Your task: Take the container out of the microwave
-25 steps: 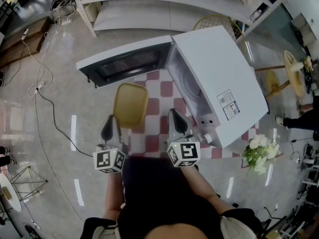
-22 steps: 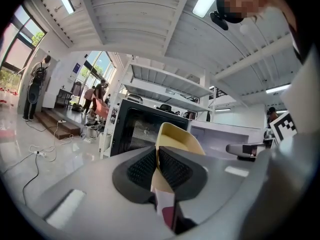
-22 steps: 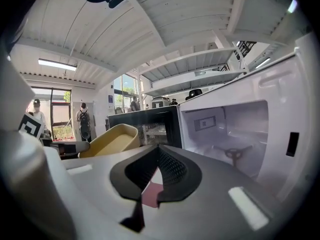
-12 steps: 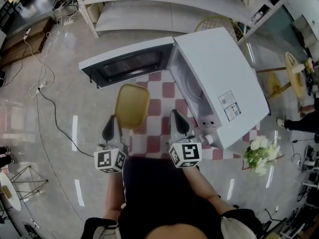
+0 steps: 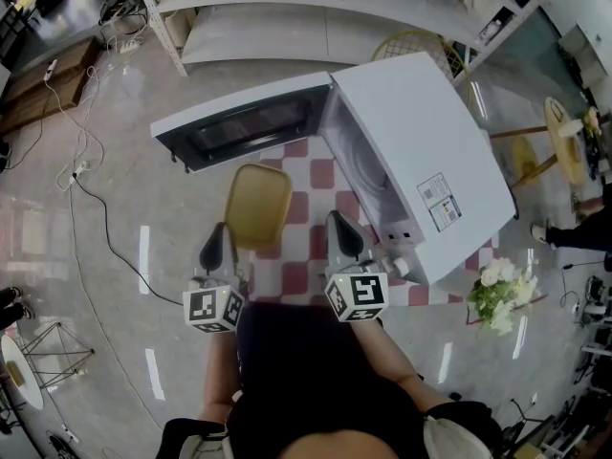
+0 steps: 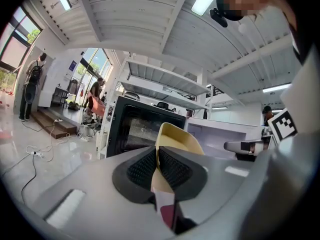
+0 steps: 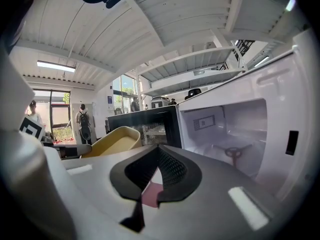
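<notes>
I judge the container (image 5: 256,206) to be out of the oven already, so the step in hand is carrying it clear and setting it down. It projects forward from the left gripper (image 6: 156,156) and hangs over the checked cloth (image 5: 308,256). The open microwave door (image 5: 249,122) stands beyond its far end. The microwave (image 5: 426,156) sits ahead and to the right of the fingers. To do this well, I would keep the wrist level. The tub is held by one edge only, so its far end will want to droop. I would lower it straight down onto the cloth, short of the door, and let go only once the base rests flat. The left fingers (image 6: 141,167) are closed nearly all the way, and their ribbed pads pinch the near rim of the yellow tub between them. The wall runs up out of the grip and the bowl opens beyond the tips. I see nothing inside it from here. The right gripper (image 7: 159,165) hangs just to the right of the tub and does not touch it. Its fingers (image 7: 176,170) are drawn together at the tips with nothing between them, and only red cloth shows through the gap beneath. Ahead and to the right of those fingers, the cavity (image 7: 235,129) stands bare.
</notes>
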The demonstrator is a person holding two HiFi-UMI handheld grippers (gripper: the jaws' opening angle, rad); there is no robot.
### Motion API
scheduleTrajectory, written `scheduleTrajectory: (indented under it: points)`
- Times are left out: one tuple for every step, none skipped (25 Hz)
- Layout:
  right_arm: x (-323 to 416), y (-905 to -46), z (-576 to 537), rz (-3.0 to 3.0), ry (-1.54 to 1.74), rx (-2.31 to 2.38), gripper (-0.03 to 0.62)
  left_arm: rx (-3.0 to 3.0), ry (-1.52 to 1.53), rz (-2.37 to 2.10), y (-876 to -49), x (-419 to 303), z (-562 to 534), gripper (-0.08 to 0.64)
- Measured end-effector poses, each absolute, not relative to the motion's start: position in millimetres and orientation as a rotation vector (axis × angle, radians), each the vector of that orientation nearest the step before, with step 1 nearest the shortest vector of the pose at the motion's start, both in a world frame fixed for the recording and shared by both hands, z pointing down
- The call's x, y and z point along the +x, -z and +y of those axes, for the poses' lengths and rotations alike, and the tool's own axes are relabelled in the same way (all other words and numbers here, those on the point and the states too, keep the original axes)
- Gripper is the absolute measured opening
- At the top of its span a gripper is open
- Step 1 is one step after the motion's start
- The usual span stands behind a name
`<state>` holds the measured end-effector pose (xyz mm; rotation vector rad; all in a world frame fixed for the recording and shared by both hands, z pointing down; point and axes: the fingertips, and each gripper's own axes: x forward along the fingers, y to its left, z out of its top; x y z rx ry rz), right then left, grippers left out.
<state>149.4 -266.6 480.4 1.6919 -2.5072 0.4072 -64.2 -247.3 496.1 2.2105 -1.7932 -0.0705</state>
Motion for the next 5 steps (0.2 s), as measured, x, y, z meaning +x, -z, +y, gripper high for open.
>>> scheduleTrajectory:
  points:
    - [149.3,-480.6,-266.5,-2.506,-0.407,1.693,0.000,2.211,0.070,-1.791,-496.4,-63.9,-247.4,0.029]
    - [149.3,-480.8,-266.6,-2.504,-0.408,1.694,-0.001,2.210,0.069,-1.788,-496.7,-63.7,-247.4,0.029]
    - [149.4,-480.9,-266.6,-2.502,-0.409,1.696,-0.001,2.210,0.068,-1.786,-497.1,-63.4,-247.5,0.029]
    - [149.5,-481.0,-266.7,-2.500,-0.411,1.697,0.000,2.209,0.068,-1.783,-497.4,-63.2,-247.5,0.029]
    - [149.7,-481.1,-266.8,-2.498,-0.412,1.699,0.000,2.209,0.067,-1.780,-497.7,-62.9,-247.6,0.029]
